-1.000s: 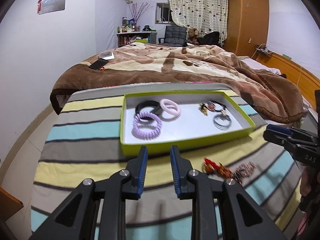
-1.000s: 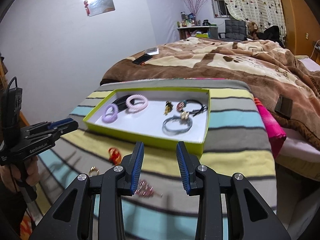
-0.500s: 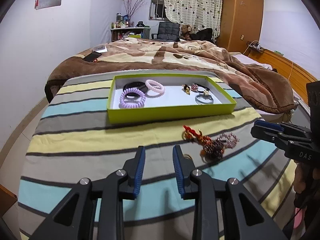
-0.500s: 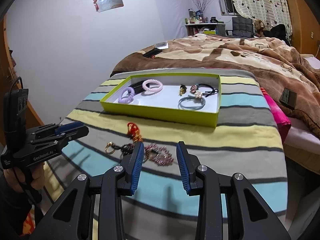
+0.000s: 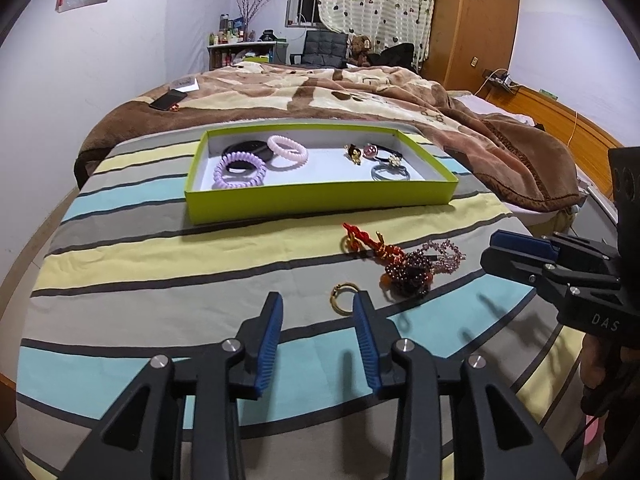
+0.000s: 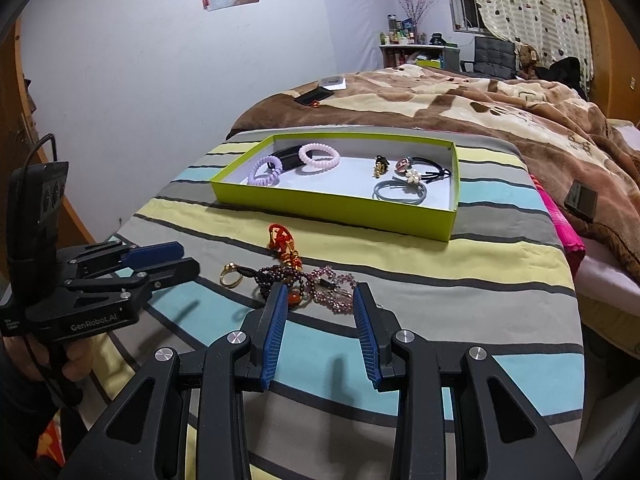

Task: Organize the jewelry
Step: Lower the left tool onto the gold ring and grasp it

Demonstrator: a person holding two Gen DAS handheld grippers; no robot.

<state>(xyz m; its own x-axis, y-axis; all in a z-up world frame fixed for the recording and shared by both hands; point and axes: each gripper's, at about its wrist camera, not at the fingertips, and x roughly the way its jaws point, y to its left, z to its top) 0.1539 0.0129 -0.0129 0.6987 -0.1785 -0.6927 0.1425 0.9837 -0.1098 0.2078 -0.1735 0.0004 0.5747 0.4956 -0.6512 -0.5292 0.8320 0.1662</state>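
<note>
1. Left gripper (image 5: 318, 330): jaws opening, nothing between them; gold ring (image 5: 344, 293) lies just ahead.
2. Right gripper (image 6: 320, 326): jaws apart, empty, near pink bead bracelet (image 6: 334, 288).
3. Loose on striped cloth (image 5: 160, 264): ring, bracelets, red charm (image 5: 362, 238).
4. Green tray (image 5: 320, 202) already holds hair ties; sorting judged partly done.

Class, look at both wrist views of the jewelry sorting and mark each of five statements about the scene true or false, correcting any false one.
1. The green tray holds a purple coil hair tie. True.
2. The gold ring lies inside the tray. False: it lies on the striped cloth, outside the tray.
3. The left gripper is clamped on the ring. False: its jaws are opening, nothing between them.
4. The right gripper holds nothing. True.
5. The dark bead bracelet lies in the tray. False: it lies on the cloth.
</note>
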